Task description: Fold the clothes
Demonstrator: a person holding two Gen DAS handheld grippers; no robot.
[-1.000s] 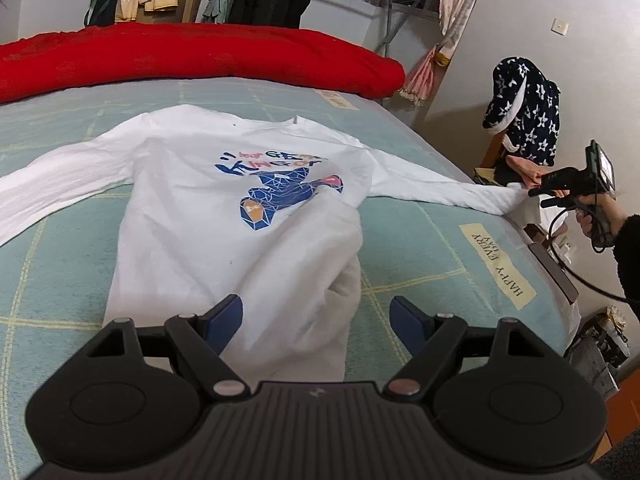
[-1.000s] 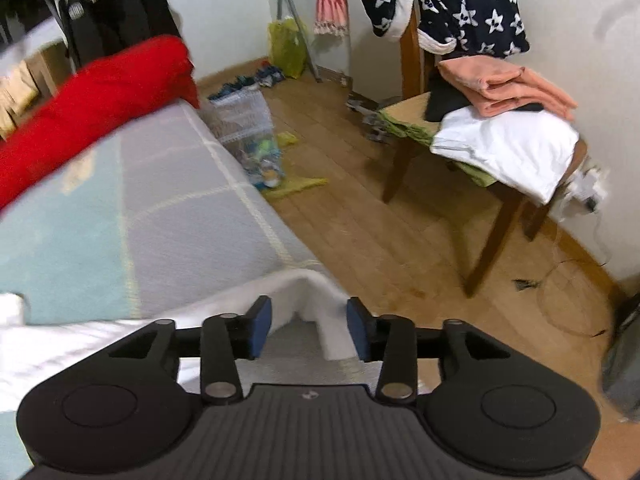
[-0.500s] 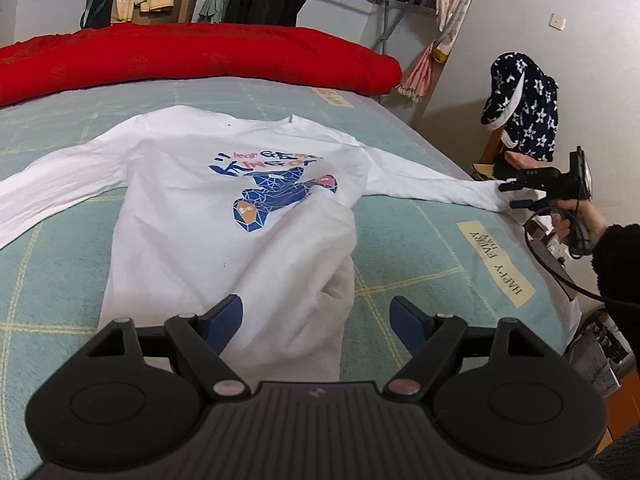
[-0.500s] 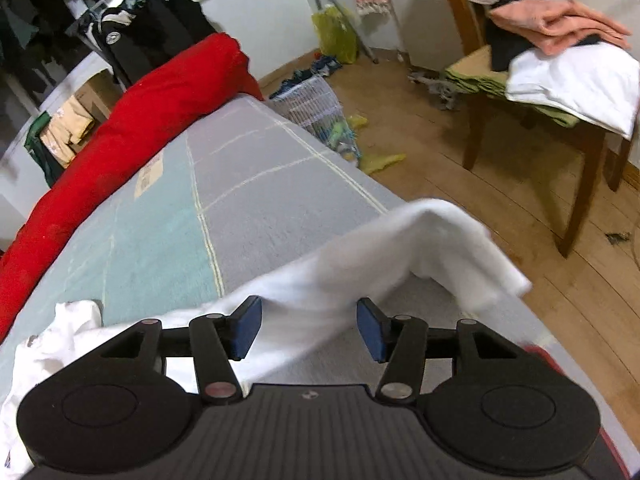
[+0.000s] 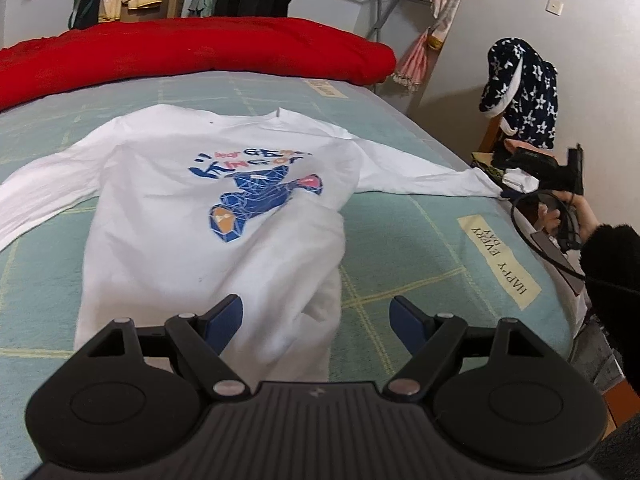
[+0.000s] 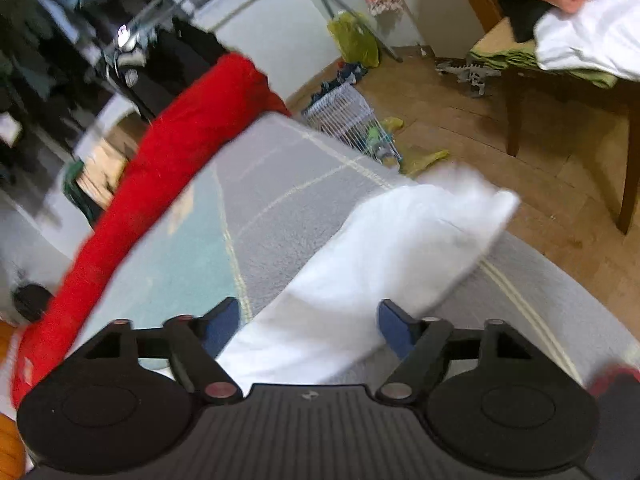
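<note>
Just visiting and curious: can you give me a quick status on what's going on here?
Left gripper open, over the white sweatshirt hem. Right gripper open around the sleeve end at the bed edge. One lower corner folded over. Nothing in the way.

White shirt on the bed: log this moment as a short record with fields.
garment: white shirt, print side up, spread on the bed
hem: right lower part folded over
left claw: open, above the hem, holding nothing
right claw: open, the sleeve lying between its fingers
far edge: red quilt
beside bed: chair stacked with clothes
</note>
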